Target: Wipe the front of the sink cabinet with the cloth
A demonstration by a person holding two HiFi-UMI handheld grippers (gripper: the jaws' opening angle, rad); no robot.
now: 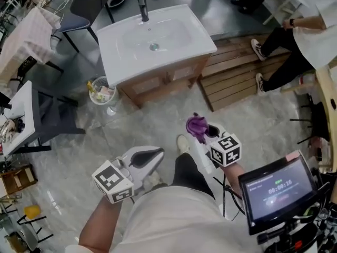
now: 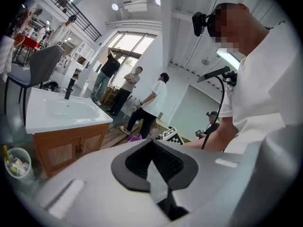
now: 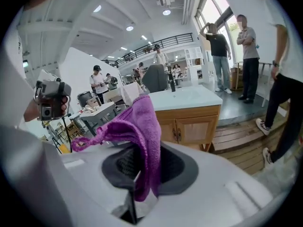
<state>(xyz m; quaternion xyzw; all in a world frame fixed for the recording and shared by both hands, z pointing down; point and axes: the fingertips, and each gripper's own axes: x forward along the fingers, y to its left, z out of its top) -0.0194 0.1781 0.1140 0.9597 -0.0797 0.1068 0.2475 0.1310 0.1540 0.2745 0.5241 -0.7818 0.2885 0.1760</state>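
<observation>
Bin (image 1: 100,91), one only, small and round, stands on the floor just left of the single sink cabinet (image 1: 158,84), whose front shows two wooden doors. Nearer the person are two grippers. The left gripper (image 1: 152,154) has its jaws closed together on nothing. The right gripper (image 1: 208,133) pinches the one purple cloth (image 1: 196,124), held in the air, well apart from the cabinet front.
</observation>
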